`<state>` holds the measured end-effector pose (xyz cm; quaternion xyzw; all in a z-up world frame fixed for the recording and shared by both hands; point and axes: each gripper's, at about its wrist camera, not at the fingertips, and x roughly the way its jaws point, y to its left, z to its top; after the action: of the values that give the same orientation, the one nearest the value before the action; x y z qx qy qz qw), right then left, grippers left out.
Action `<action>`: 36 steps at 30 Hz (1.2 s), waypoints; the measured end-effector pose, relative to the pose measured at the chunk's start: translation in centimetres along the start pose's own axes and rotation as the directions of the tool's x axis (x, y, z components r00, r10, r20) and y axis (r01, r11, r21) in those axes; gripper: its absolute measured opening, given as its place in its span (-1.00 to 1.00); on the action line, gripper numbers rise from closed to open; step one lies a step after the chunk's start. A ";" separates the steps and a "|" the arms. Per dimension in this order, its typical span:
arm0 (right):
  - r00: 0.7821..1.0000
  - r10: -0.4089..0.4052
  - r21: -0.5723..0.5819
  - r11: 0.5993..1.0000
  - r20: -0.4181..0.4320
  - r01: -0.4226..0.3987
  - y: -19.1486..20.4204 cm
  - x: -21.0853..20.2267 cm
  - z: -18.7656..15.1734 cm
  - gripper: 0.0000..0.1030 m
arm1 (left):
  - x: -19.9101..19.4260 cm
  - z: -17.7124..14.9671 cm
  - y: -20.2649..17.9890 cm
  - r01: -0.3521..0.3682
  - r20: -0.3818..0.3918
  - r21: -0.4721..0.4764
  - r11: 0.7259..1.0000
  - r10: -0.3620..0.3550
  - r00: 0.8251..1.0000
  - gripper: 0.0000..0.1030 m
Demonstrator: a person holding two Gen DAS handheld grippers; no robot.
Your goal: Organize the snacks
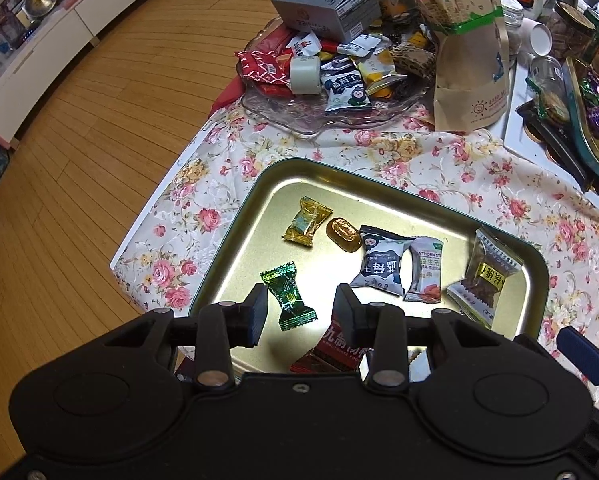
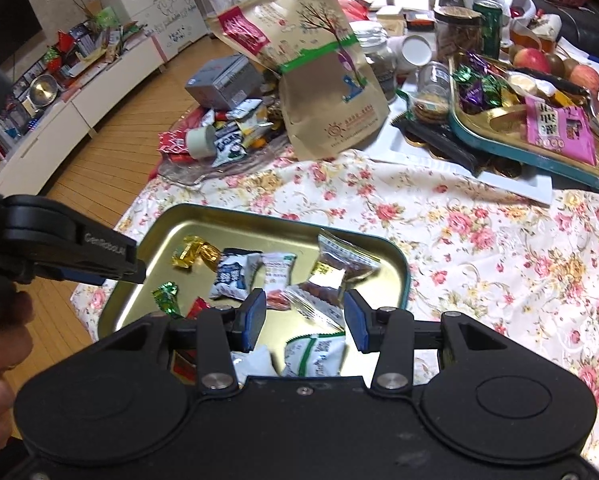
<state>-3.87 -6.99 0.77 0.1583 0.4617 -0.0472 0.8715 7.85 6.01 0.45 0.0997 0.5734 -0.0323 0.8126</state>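
Sorting step: gold rectangular metal tin point(image 1: 235, 240) w/ wrapped sweets. Left gripper point(image 1: 301, 312) and right gripper point(image 2: 305, 320) both agape, empty. Next, prob.: fetch from clear glass dish point(image 1: 283, 116).

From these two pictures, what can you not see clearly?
- Red packet in the gold tin: left wrist view, its lower part is hidden behind the left gripper.
- White-and-green packets: right wrist view, cut off by the right gripper body.
- Glass dish: left wrist view, the grey box and piled snacks cover its inside.
- Second tin: right wrist view, runs off the right edge.
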 end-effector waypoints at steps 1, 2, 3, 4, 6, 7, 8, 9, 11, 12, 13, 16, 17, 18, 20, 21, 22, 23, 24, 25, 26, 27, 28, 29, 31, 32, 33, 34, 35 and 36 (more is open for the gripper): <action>1.000 -0.005 0.006 1.000 -0.006 0.005 -0.2 0.0 0.0 -0.10 | 0.0 -0.1 -0.2 0.001 0.003 0.006 1.000 -0.001 1.000 -0.08; 1.000 -0.009 0.014 1.000 -0.012 0.009 -0.4 0.1 0.0 -0.10 | -0.1 -0.2 -0.3 0.003 0.007 0.013 1.000 -0.003 1.000 -0.08; 1.000 -0.013 0.021 1.000 -0.018 0.014 -0.5 0.2 0.0 -0.10 | -0.1 -0.3 -0.5 0.004 0.011 0.019 1.000 -0.004 1.000 -0.08; 0.999 -0.018 0.028 0.999 -0.026 0.019 -0.8 0.3 0.0 -0.10 | -0.2 -0.4 -0.7 0.005 0.018 0.026 1.000 -0.005 1.000 -0.08; 0.999 -0.028 0.036 0.999 -0.037 0.029 -1.1 0.4 -0.1 -0.10 | -0.3 -0.7 -1.1 0.000 0.032 0.042 0.999 -0.001 0.999 -0.08; 0.999 -0.035 0.038 0.999 -0.042 0.037 -1.3 0.5 -0.1 -0.10 | -0.4 -0.9 -1.4 -0.001 0.039 0.050 0.999 -0.001 0.999 -0.08; 0.998 -0.043 0.038 0.998 -0.046 0.045 -1.5 0.5 -0.2 -0.10 | -0.4 -1.0 -1.6 -0.002 0.046 0.058 0.998 -0.001 0.999 -0.08; 0.997 -0.052 0.040 0.998 -0.051 0.054 -1.7 0.6 -0.3 -0.10 | -0.5 -1.2 -1.8 -0.002 0.052 0.067 0.998 -0.001 0.999 -0.08; 0.996 -0.064 0.048 0.997 -0.061 0.067 -2.2 0.7 -0.5 -0.10 | -0.7 -1.4 -2.1 0.005 0.061 0.076 0.997 -0.010 0.998 -0.08; 0.995 -0.069 0.054 0.996 -0.068 0.073 -2.4 0.8 -0.6 -0.10 | -0.8 -1.6 -2.2 0.012 0.064 0.078 0.997 -0.017 0.998 -0.08; 0.995 -0.072 0.062 0.995 -0.075 0.077 -2.6 0.8 -0.7 -0.10 | -0.8 -1.7 -2.4 0.015 0.067 0.081 0.997 -0.021 0.998 -0.08; 0.993 -0.080 0.081 0.993 -0.091 0.087 -3.3 0.9 -0.8 -0.10 | -1.0 -2.2 -3.0 0.011 0.082 0.101 0.995 -0.019 0.996 -0.08; 0.992 -0.083 0.083 0.992 -0.094 0.091 -3.4 1.0 -0.9 -0.10 | -1.1 -2.4 -3.2 0.007 0.089 0.105 0.994 -0.016 0.996 -0.08; 0.992 -0.087 0.083 0.992 -0.097 0.095 -3.5 0.9 -0.9 -0.10 | -1.2 -2.6 -3.4 0.002 0.094 0.111 0.994 -0.013 0.996 -0.08; 0.991 -0.095 0.083 0.991 -0.099 0.103 -3.7 0.9 -1.0 -0.10 | -1.2 -2.9 -3.7 0.002 0.096 0.123 0.992 -0.014 0.995 -0.08; 0.990 -0.096 0.084 0.991 -0.100 0.105 -3.8 0.9 -1.0 -0.10 | -1.2 -3.1 -3.8 0.009 0.096 0.126 0.992 -0.021 0.995 -0.08; 0.990 -0.097 0.088 0.991 -0.102 0.106 -3.9 0.9 -1.0 -0.10 | -1.3 -3.2 -3.9 0.017 0.094 0.129 0.992 -0.029 0.995 -0.08; 0.990 -0.097 0.090 0.990 -0.103 0.106 -4.0 0.9 -1.0 -0.10 | -1.3 -3.3 -4.0 0.020 0.093 0.134 0.991 -0.033 0.995 -0.08; 0.990 -0.096 0.093 0.990 -0.104 0.106 -4.1 0.9 -1.0 -0.10 | -1.4 -3.3 -4.1 0.022 0.092 0.139 0.990 -0.035 0.995 -0.08; 0.990 -0.096 0.095 0.990 -0.104 0.106 -4.1 0.9 -1.0 -0.10 | -1.4 -3.4 -4.1 0.024 0.095 0.141 0.990 -0.038 0.995 -0.08; 0.990 -0.096 0.096 0.990 -0.104 0.106 -4.1 0.8 -1.0 -0.10 | -1.5 -3.4 -4.1 0.027 0.097 0.143 0.989 -0.041 0.994 -0.08; 0.990 -0.096 0.096 0.990 -0.103 0.106 -4.1 0.8 -1.0 -0.10 | -1.5 -3.4 -4.2 0.028 0.098 0.146 0.989 -0.043 0.994 -0.08; 0.990 -0.096 0.095 0.990 -0.103 0.106 -4.1 0.8 -0.9 -0.10 | -1.5 -3.5 -4.2 0.027 0.098 0.148 0.989 -0.042 0.994 -0.08; 0.990 -0.096 0.096 0.990 -0.103 0.106 -4.1 0.8 -0.9 -0.10 | -1.5 -3.5 -4.2 0.028 0.098 0.149 0.988 -0.043 0.994 -0.08; 0.990 -0.096 0.097 0.990 -0.105 0.106 -4.1 0.8 -0.9 -0.10 | -1.5 -3.5 -4.2 0.032 0.095 0.147 0.989 -0.046 0.994 -0.08; 0.990 -0.096 0.099 0.989 -0.106 0.106 -4.1 0.8 -0.9 -0.10 | -1.5 -3.5 -4.2 0.032 0.093 0.146 0.989 -0.046 0.995 -0.08; 0.990 -0.096 0.100 0.989 -0.107 0.106 -4.1 0.9 -0.9 -0.10 | -1.5 -3.5 -4.2 0.033 0.092 0.145 0.989 -0.047 0.995 -0.08; 0.990 -0.095 0.101 0.989 -0.108 0.106 -4.1 0.9 -0.9 -0.10 | -1.5 -3.5 -4.1 0.032 0.091 0.146 0.989 -0.046 0.995 -0.08; 0.990 -0.096 0.101 0.989 -0.108 0.107 -4.1 0.9 -0.9 -0.10 | -1.5 -3.5 -4.1 0.031 0.091 0.147 0.989 -0.045 0.995 -0.08; 0.990 -0.096 0.100 0.989 -0.108 0.106 -4.1 0.9 -0.9 -0.10 | -1.4 -3.5 -4.1 0.030 0.091 0.148 0.989 -0.043 0.995 -0.08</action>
<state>-4.99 -10.56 -1.42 0.1827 0.5105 -0.1074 0.8334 3.45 2.56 0.15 0.1468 0.5324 -0.0938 0.8283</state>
